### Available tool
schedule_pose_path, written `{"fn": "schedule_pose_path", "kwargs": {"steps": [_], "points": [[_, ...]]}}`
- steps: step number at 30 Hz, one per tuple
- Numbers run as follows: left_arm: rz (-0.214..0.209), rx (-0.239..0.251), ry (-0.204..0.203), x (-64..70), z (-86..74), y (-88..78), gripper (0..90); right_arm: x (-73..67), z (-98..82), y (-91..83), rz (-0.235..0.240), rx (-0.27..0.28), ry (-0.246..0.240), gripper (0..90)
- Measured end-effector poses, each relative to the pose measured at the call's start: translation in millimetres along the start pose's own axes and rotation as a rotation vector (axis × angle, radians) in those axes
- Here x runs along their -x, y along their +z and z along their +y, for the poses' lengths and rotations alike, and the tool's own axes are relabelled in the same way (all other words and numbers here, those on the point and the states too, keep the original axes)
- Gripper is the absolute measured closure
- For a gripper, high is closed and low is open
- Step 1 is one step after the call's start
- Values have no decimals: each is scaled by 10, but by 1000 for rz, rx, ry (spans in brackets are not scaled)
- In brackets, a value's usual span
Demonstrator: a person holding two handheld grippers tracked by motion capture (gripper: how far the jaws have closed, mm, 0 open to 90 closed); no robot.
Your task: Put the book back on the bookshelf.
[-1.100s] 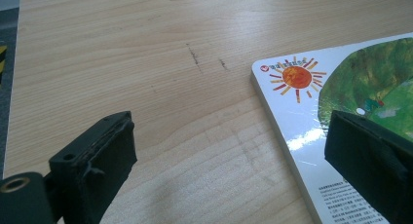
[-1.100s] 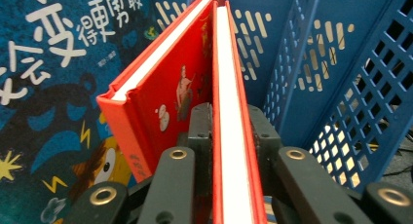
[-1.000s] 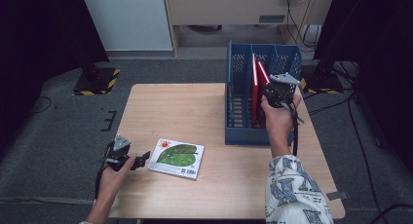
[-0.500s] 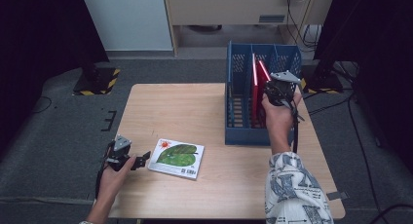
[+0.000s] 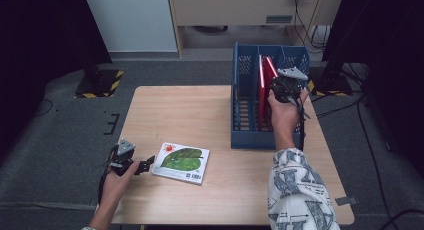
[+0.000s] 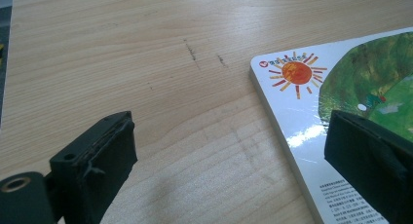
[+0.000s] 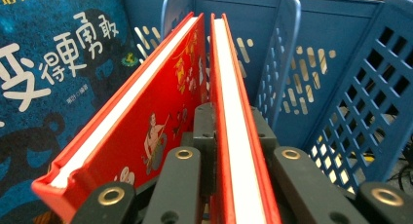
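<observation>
Right gripper [image 7: 229, 185]: clamped on a red book [image 7: 238, 136] standing in the blue rack [image 5: 245, 115].
Left gripper [image 6: 234, 151]: jaws apart, beside the green book [image 5: 181, 162].

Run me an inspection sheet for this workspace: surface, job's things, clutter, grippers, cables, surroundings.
Surface: light wooden table, faint scuff marks near the left gripper.
Job's things: blue plastic slotted file rack at the table's right; thin red hardcover book upright in it beside a second red book and a blue-covered book; flat green-and-white picture book lying at front left.
Clutter: nothing seen.
Grippers: right gripper shut on the thin red hardcover book's top edge; left gripper open, low over the table at the picture book's edge.
Cables: black lead from right gripper; more on the floor behind.
Surroundings: grey carpet, dark stands, hazard-striped base.
</observation>
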State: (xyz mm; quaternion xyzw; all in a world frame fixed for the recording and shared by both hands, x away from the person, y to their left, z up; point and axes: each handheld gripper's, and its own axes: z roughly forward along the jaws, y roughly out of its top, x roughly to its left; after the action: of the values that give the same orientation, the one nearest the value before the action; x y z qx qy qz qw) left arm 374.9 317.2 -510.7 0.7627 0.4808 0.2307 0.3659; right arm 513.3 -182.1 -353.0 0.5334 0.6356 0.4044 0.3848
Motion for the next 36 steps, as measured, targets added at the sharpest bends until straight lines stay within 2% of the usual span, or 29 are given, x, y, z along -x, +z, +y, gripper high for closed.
{"fn": "schedule_pose_path", "kwargs": {"steps": [8,18,21,32,36], "points": [[-1,2,0,3,1,1,40,6,-34,38,-8,1,16,795],[-2,4,-4,7,2,1,41,-18,-90,-12,5,-11,10,786],[-1,1,-1,-2,1,-4,42,-18,-101,-44,11,-22,-11,781],[-1,1,0,7,2,-8,42,-21,-54,-51,31,-36,-11,769],[-3,4,-2,13,2,-2,42,-28,-48,-49,15,-38,-15,788]]}}
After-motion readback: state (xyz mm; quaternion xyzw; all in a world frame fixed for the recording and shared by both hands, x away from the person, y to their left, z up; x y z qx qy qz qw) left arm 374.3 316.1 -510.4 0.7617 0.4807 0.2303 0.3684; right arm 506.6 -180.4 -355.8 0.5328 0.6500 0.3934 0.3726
